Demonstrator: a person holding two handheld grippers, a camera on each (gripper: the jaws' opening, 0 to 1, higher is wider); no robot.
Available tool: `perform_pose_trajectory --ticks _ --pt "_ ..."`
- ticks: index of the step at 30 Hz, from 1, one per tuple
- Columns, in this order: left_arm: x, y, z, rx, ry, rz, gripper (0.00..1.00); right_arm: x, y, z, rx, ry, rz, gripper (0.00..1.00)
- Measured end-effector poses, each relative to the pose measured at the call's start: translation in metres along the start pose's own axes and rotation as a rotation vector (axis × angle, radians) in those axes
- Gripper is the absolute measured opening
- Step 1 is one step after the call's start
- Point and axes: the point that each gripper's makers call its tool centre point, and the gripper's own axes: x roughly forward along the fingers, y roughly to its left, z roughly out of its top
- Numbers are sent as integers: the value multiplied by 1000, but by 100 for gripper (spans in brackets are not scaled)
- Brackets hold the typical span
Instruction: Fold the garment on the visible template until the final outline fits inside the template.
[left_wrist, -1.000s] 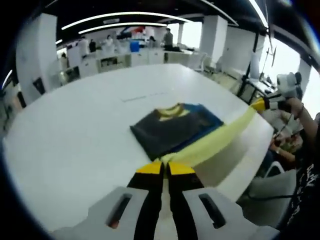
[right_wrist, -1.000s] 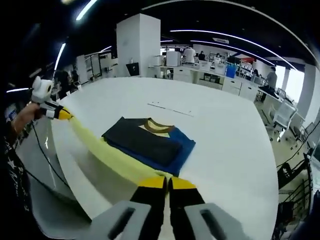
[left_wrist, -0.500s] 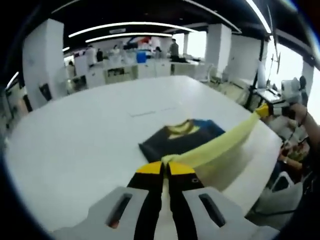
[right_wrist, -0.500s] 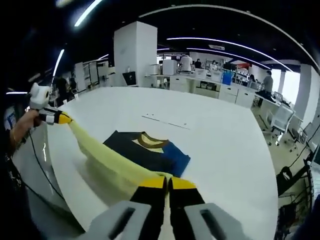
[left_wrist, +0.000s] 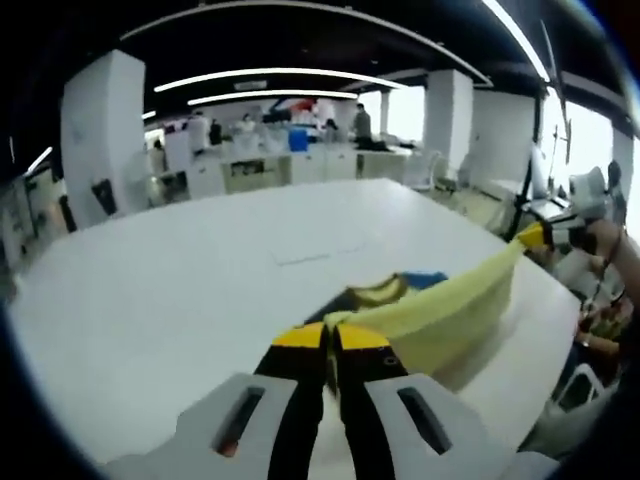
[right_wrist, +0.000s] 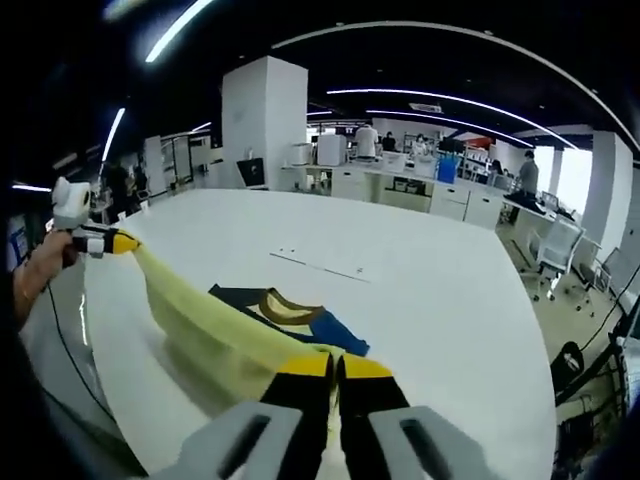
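Observation:
A garment lies on the white table (left_wrist: 180, 290): dark grey and blue body (right_wrist: 300, 320) with a yellow collar (left_wrist: 380, 291). Its yellow hem (left_wrist: 440, 310) is lifted off the table and stretched between both grippers. My left gripper (left_wrist: 330, 338) is shut on one corner of the yellow hem, and also appears at the left of the right gripper view (right_wrist: 108, 242). My right gripper (right_wrist: 333, 366) is shut on the other corner, and appears at the right of the left gripper view (left_wrist: 540, 236). The raised yellow hem (right_wrist: 210, 325) hides much of the dark body. Faint template marks (right_wrist: 320, 266) sit beyond the garment.
The table edge (right_wrist: 110, 400) runs close under the lifted cloth. A person's hand (right_wrist: 40, 265) holds the left gripper. Desks, chairs (right_wrist: 555, 250) and people stand far behind, with a white pillar (right_wrist: 262, 120).
Both grippers have carried the yellow hem up and forward over the garment, covering more of the dark body. The cameras rose and moved closer to the collar.

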Motion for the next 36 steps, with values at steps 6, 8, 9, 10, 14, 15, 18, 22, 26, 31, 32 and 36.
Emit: perform_pose_trajectory --ticks 6,8,9,10,14,15,18,22,26,31,32,36 --pt "17 9 12 15 -20 18 0 13 -9 13 2 -28 -16 0" --pt "22 12 15 26 -26 25 0 17 -12 17 1 -35 -21 0" --pt "24 14 16 32 -27 27 0 19 -14 19 5 -39 -23 0" --pt "29 16 17 33 -23 29 0 21 -15 21 6 -42 -24 0" --pt "39 24 19 34 -21 35 0 30 -17 27 9 -54 -35 0" --pt "42 26 19 41 -24 40 0 33 -18 27 9 -55 -37 0" --pt "52 33 24 23 -36 48 0 40 -21 29 10 -53 -51 0" --pt "64 43 28 -21 -49 72 0 48 -22 31 22 -60 -61 0" --pt "75 46 32 -28 -60 86 0 55 -24 33 20 -61 -74 0" --pt "91 51 33 -42 -65 78 0 70 -33 32 20 -50 -87 0" --pt "93 50 32 -42 -64 78 0 74 -34 32 17 -50 -87 0" --pt "107 54 22 -57 -44 92 0 89 -37 28 23 -36 -86 0"
